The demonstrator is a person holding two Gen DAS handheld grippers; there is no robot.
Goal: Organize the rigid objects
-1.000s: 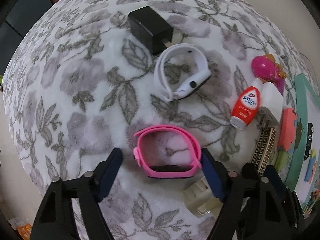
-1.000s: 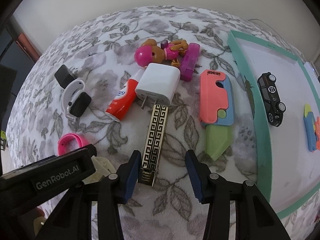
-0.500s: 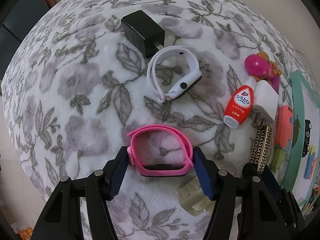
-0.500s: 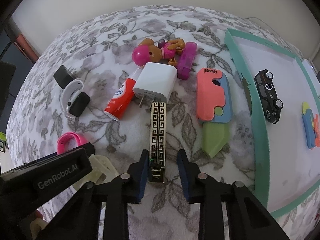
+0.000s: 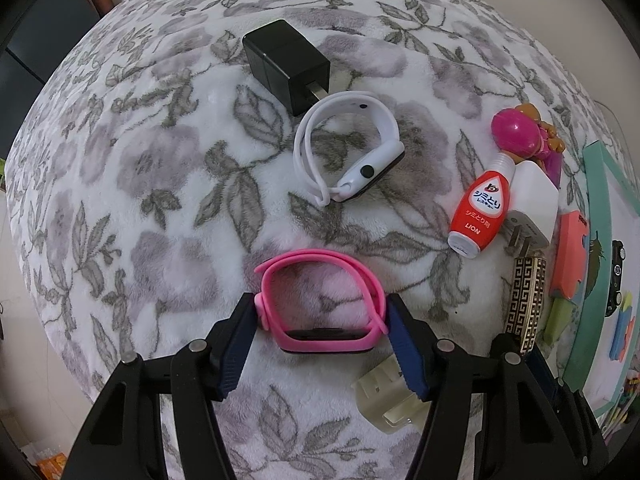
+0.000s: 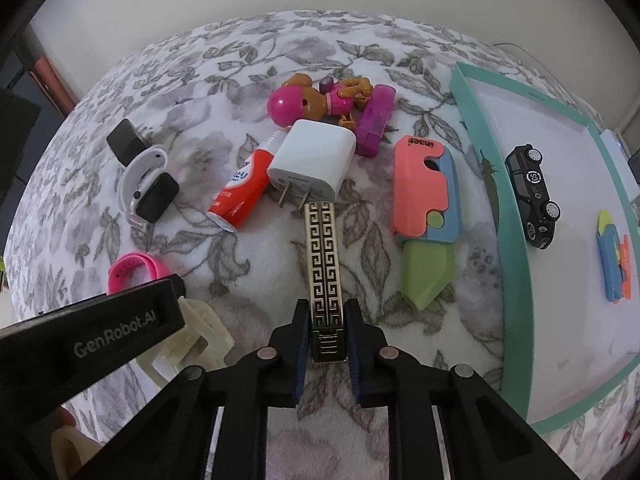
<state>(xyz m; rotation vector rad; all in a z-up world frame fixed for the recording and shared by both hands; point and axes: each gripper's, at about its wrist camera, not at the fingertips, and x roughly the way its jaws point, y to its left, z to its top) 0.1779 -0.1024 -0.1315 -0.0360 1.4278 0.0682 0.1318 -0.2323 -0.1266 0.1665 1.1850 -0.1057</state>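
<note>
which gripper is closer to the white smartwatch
Left. The left gripper straddles the pink band just below the white smartwatch; the right gripper, clamping the gold patterned bar, sits farther off.

Pink watch (image 5: 324, 304), gold-black clip (image 6: 324, 264) (grey-floral blanket (image 5: 160, 184)).

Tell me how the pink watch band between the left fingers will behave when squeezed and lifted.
The pink watch band is a thin closed loop, so it will probably flex under the left gripper. It looks light. Its matte rubbery surface should resist slipping.
</note>
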